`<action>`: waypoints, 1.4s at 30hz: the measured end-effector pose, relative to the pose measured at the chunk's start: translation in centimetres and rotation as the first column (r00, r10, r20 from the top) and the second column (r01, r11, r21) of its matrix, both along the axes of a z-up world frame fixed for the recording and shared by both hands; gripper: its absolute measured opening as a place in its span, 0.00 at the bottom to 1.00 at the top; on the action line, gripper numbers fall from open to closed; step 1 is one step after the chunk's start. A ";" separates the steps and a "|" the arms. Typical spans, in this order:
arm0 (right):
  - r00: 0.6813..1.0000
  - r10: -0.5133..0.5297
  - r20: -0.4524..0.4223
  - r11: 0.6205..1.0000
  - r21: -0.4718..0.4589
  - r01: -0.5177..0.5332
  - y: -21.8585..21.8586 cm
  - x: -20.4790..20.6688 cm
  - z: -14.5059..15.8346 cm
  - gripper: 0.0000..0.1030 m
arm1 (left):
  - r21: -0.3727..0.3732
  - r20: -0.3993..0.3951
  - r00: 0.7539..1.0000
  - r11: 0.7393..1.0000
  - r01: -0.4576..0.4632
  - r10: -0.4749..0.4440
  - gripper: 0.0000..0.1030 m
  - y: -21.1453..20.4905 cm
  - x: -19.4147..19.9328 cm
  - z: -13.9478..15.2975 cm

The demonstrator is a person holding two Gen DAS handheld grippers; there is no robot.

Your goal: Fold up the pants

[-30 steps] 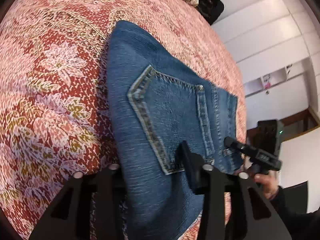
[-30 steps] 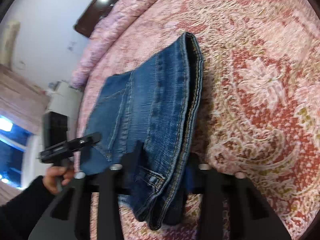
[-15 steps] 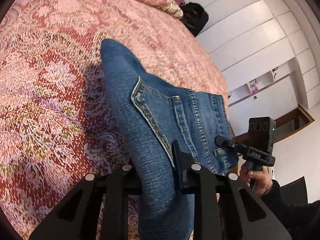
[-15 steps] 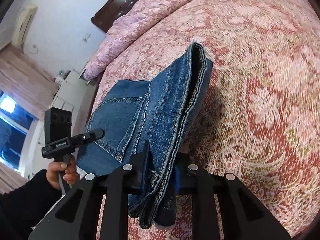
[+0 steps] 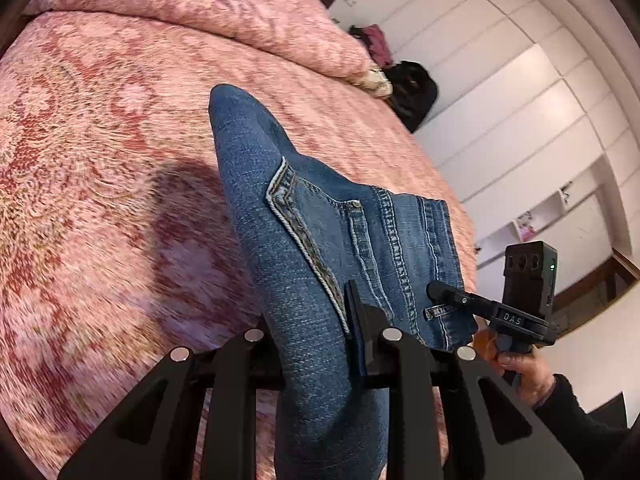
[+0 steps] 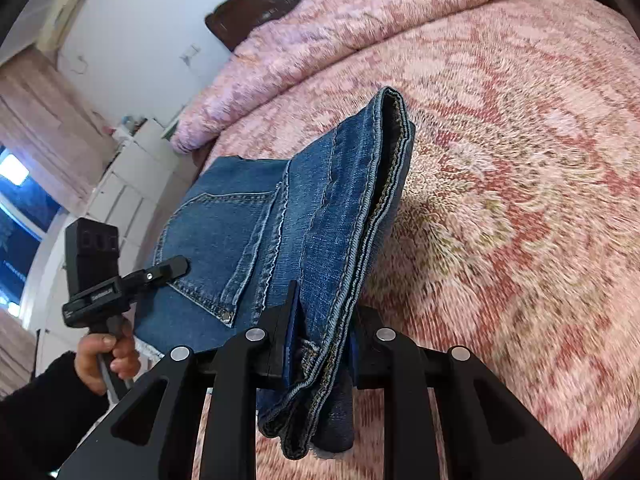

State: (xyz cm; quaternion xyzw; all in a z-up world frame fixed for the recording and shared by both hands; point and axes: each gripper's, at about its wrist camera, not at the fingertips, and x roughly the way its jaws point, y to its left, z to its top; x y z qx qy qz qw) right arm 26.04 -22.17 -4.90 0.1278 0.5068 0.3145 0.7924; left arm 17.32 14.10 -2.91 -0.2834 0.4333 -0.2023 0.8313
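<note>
I've got both ends pinched now: my left hand-held gripper is clamped on the folded jeans at one edge, my right hand-held gripper nipped on the other. A second ago the jeans lay flat on the bed; now they hang lifted above it between my two hands. I judge the bundle ready to carry or fold over.

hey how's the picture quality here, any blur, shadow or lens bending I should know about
Left wrist view: the bedspread smears with motion blur low on the left, the jeans stay sharp and cast a dark shadow, and the wardrobe lines bow from the fisheye. Right wrist view: the bedspread blurs at lower right, and the window is blown out.
</note>
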 end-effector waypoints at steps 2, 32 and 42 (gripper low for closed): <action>0.999 -0.012 -0.033 1.000 -0.012 0.012 0.6 0.9 -1.5 0.19 | 0.028 -0.031 0.999 1.000 -0.011 0.011 0.21 0.3 0.8 -1.4; 0.976 -0.128 -0.175 0.992 -0.013 0.127 6.6 9.4 -4.5 0.24 | 0.365 -0.024 0.999 0.931 -0.017 0.028 0.90 -6.3 -0.1 -3.5; 0.970 -0.173 -0.172 0.982 -0.100 0.158 3.8 7.6 -4.5 0.00 | 0.449 -0.047 0.999 0.894 0.008 0.015 0.97 -8.0 1.1 -5.0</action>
